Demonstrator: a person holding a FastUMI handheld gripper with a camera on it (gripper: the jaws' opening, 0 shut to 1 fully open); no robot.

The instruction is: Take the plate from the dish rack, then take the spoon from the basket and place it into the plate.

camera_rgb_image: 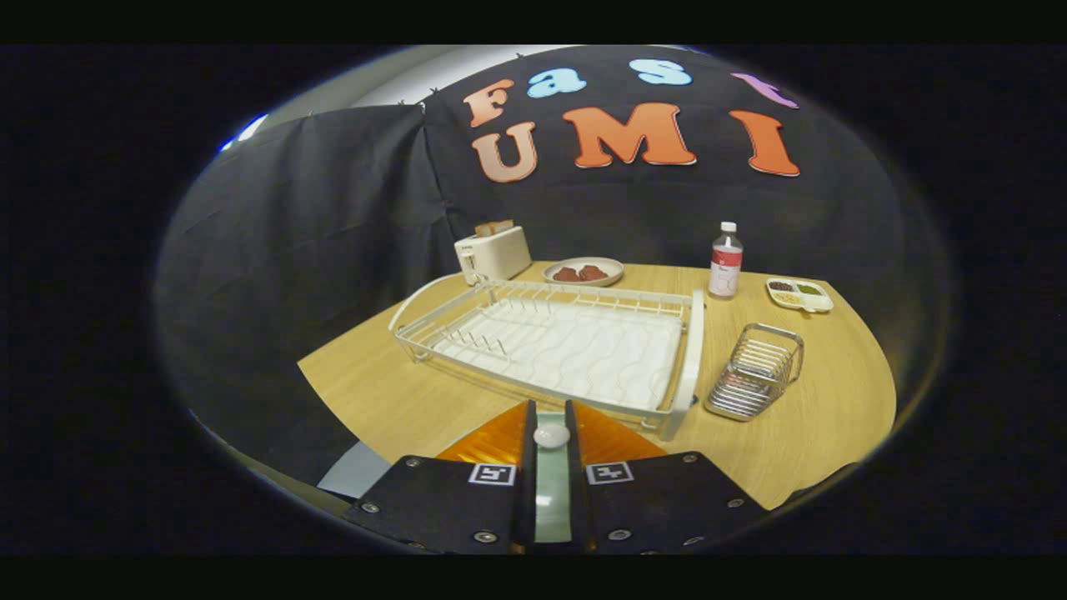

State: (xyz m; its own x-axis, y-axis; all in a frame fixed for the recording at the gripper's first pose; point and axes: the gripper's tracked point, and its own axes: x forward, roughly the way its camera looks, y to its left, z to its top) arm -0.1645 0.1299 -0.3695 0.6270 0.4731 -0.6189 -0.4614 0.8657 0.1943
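My gripper [550,410] is nearly shut, its two fingers [527,433] pressing on a slim pale-green spoon [551,483] that runs lengthwise between them. A small white rounded end of the spoon sits near the fingertips. Just beyond the fingertips stands the white wire dish rack [692,350] on the wooden table [375,400], with nothing in its ribbed drip tray. To the right of the rack stands the small metal wire basket [754,371], with nothing inside it that I can see.
Behind the rack are a white toaster [492,252] with toast in it, a shallow bowl [583,271] of reddish food, a bottle [725,262] with a red label and a small divided dish [798,294]. Black cloth walls close the booth.
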